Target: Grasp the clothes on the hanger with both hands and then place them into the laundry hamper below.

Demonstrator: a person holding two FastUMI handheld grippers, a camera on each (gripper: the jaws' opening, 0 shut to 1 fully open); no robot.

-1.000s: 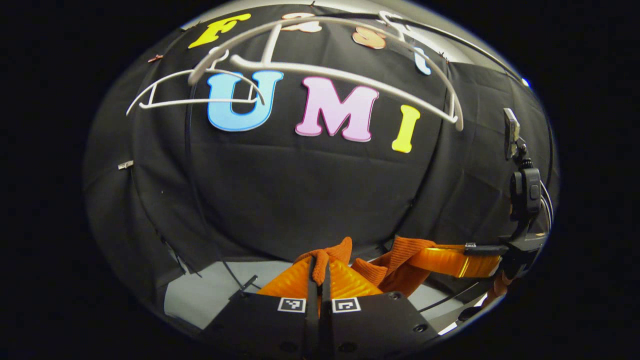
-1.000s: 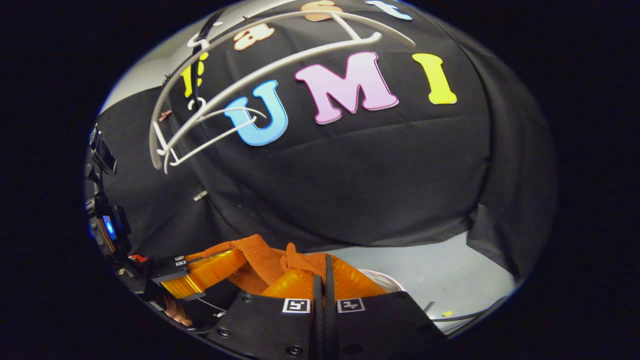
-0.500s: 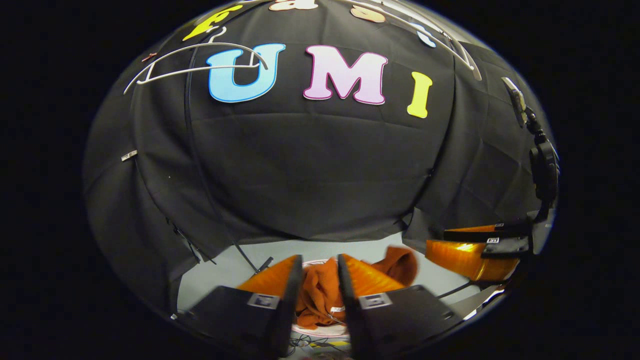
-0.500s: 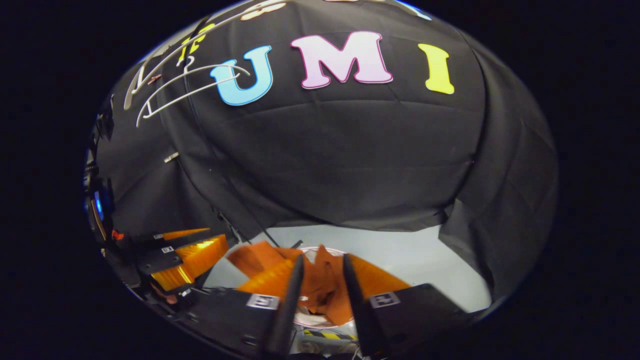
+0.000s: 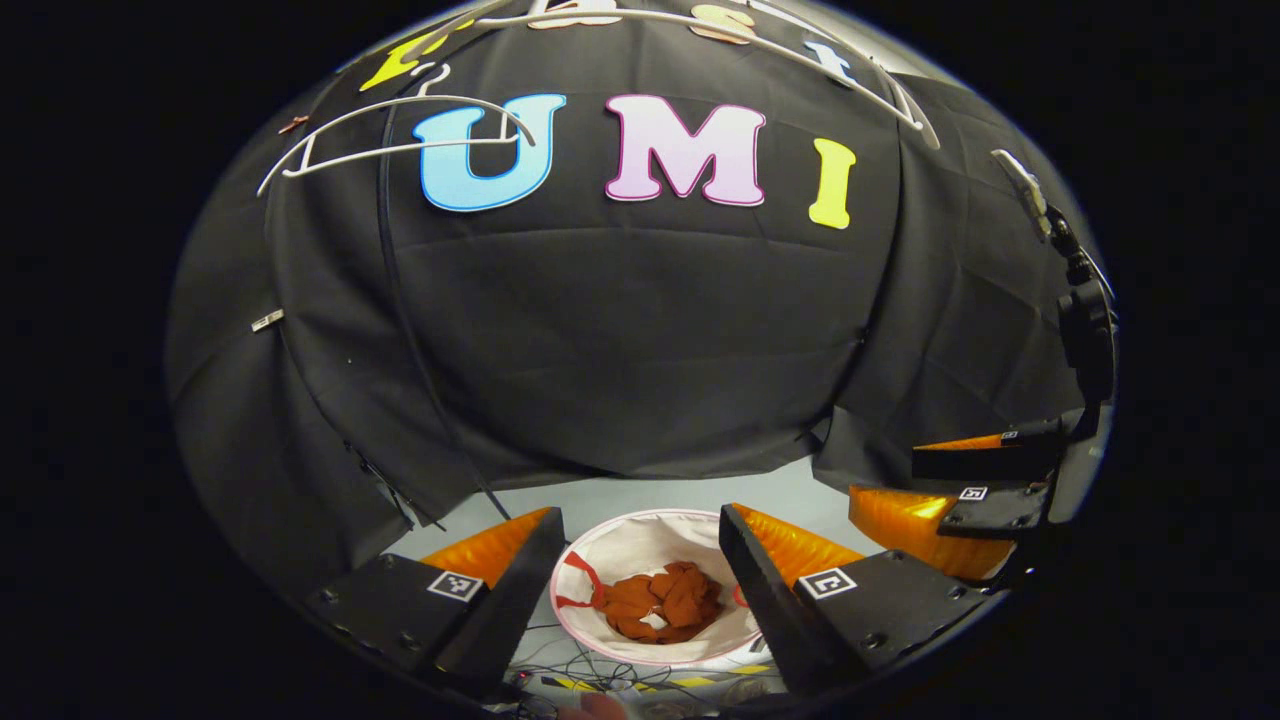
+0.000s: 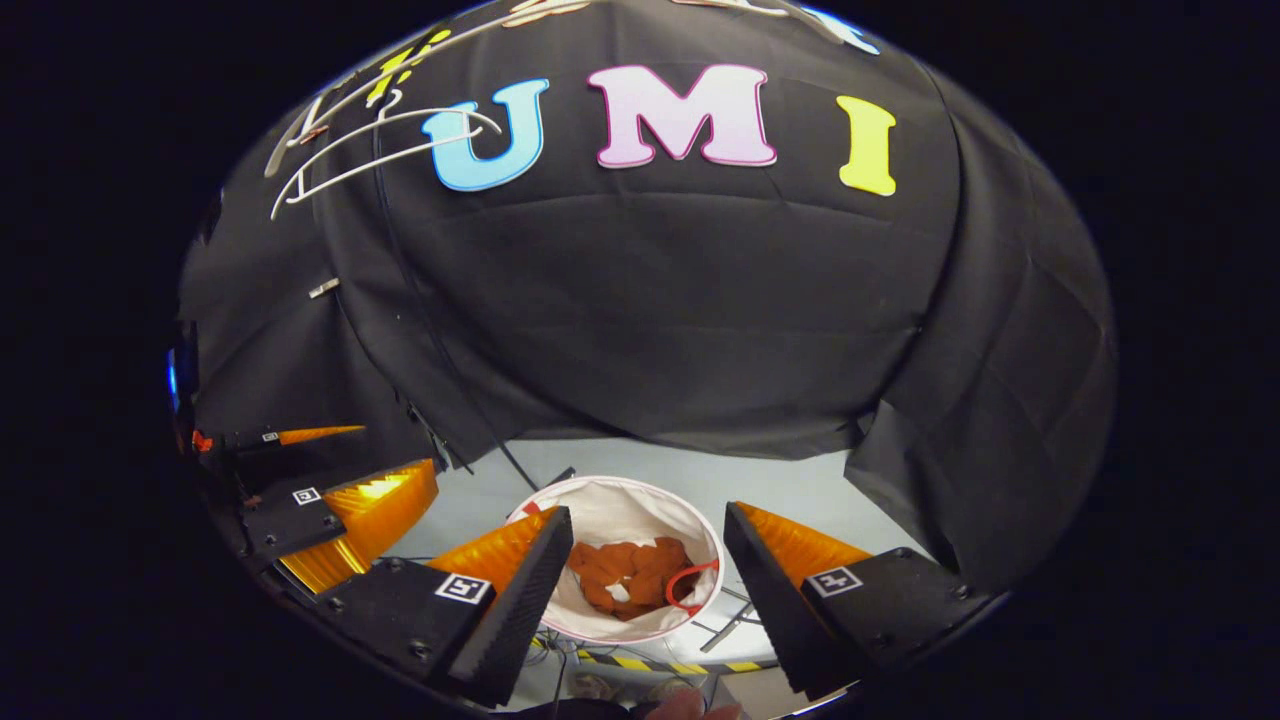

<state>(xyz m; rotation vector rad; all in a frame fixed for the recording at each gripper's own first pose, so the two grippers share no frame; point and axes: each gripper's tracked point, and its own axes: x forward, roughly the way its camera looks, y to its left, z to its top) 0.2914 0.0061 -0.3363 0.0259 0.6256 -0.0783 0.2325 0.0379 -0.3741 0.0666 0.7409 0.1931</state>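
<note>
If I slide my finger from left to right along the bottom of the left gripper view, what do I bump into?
One finger of the left hand-held gripper → the white laundry hamper with the orange clothes inside → its other finger → the right hand-held gripper.

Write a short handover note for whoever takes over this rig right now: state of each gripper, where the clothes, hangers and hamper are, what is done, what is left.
Left gripper: open, holding nothing, above the hamper.
Right gripper: open, holding nothing, also above the hamper.
Orange garment: lies crumpled at the bottom of the white laundry hamper, which stands on the floor below both grippers.
White hangers: bare, up near the top of the booth wall.
Done: garment is off the hanger and in the hamper.
Left: nothing for this garment; probably just draw both grippers back. I see no other clothes hanging in these views.
</note>
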